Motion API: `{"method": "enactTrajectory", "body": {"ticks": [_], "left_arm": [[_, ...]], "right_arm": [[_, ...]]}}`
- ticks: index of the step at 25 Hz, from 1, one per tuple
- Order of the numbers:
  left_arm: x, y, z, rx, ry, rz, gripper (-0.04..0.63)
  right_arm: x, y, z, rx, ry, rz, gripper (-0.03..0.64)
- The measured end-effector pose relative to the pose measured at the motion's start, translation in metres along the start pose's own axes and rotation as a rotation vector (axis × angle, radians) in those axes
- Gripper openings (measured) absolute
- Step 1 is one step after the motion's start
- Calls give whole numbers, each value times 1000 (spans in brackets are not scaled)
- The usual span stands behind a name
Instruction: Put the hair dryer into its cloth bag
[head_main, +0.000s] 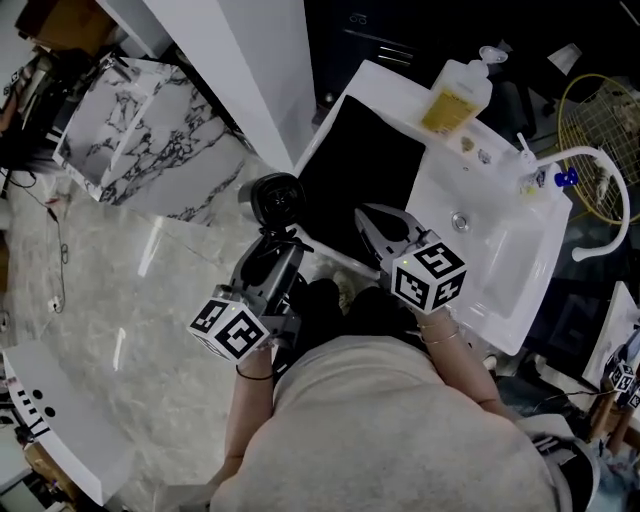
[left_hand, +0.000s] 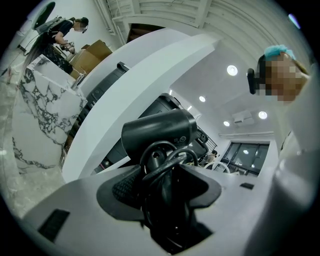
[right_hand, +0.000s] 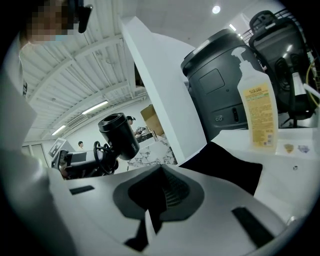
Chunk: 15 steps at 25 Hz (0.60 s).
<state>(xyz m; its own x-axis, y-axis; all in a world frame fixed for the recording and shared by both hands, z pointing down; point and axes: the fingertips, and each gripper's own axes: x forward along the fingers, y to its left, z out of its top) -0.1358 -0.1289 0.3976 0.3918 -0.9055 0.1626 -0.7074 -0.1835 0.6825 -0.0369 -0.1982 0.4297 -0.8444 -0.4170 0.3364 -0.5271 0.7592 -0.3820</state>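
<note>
A black hair dryer (head_main: 275, 198) with its cord coiled round the handle sticks up from my left gripper (head_main: 272, 255), which is shut on the handle and cord. In the left gripper view the dryer's barrel (left_hand: 160, 131) stands above the jaws and the cord loops (left_hand: 167, 159) fill the gap of the left gripper (left_hand: 167, 187). The black cloth bag (head_main: 362, 175) lies flat on the white counter, to the right of the dryer. My right gripper (head_main: 372, 222) is shut, its tips over the bag's near edge. In the right gripper view the bag (right_hand: 225, 167) lies just beyond the right gripper (right_hand: 159, 172).
A white counter (head_main: 400, 100) carries a sink basin (head_main: 500, 250), a curved white faucet (head_main: 600, 160) and a yellow soap bottle (head_main: 455, 95). A white pillar (head_main: 250, 60) and a marble block (head_main: 150, 130) stand to the left. The person's torso fills the lower middle of the head view.
</note>
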Motion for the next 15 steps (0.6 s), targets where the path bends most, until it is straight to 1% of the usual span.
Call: {"method": "enactTrajectory", "body": {"ticks": [4, 8, 11, 15], "left_arm": [[-1, 5, -2, 20, 57, -10, 232], [-5, 8, -5, 20, 120, -21, 232], [-8, 13, -6, 22, 153, -30, 232], [-12, 19, -13, 37, 206, -37, 232]], "right_arm": [[-2, 0, -3, -44, 13, -30, 0], [-3, 3, -8, -37, 39, -56, 0], [-1, 8, -17, -57, 79, -70, 0], [3, 14, -36, -100, 157, -64, 0]]}}
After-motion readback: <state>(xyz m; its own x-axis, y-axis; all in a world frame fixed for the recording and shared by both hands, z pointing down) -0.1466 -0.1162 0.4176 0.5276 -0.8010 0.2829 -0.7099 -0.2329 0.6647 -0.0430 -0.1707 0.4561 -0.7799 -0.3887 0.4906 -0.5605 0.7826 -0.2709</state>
